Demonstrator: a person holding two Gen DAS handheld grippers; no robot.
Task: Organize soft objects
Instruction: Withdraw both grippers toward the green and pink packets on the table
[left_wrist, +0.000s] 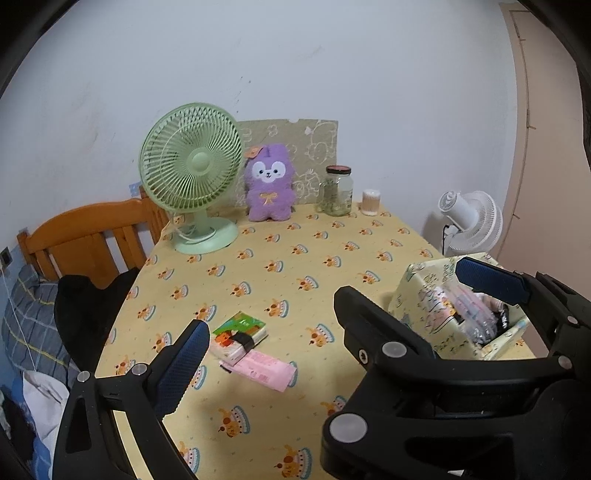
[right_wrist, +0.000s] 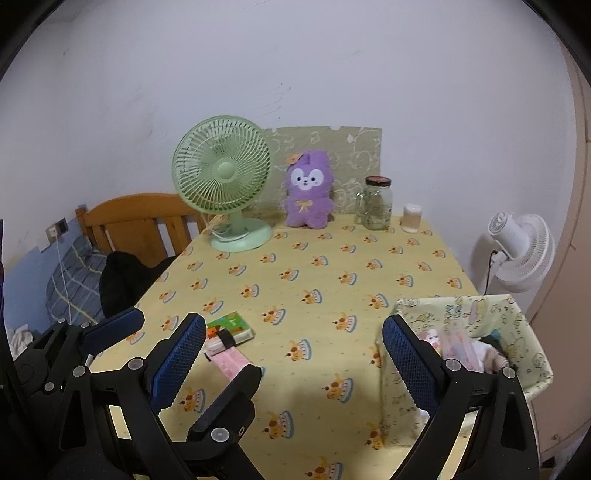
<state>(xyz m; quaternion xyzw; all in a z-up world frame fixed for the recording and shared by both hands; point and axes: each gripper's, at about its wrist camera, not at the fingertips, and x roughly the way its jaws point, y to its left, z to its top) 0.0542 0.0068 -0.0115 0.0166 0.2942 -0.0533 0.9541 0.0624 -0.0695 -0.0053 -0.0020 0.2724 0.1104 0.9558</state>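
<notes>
Left wrist view shows the left gripper low over the near edge of the surface, which has a yellow cloth with a cake print. Its jaws stand wide apart and hold nothing. Between them, on the cloth, lies a small pile: a tissue pack with a green and orange cover and a black band around it, and a pink packet that touches it on the near side. The right gripper comes in from the right side of this view, also with jaws apart and empty. One of its blue pads is over the fabric basket, which stands at the right edge of the surface. Inside the basket there are some soft things in pink, white and black; I cannot tell exactly what they are.

Right wrist view gives the same basket just behind the right finger, and the tissue pack near the left finger.

At the far side, near the wall, stand a green fan, a purple plush toy, a glass jar and a small cotton swab box. The plush toy sits upright between the fan and the jar
</notes>
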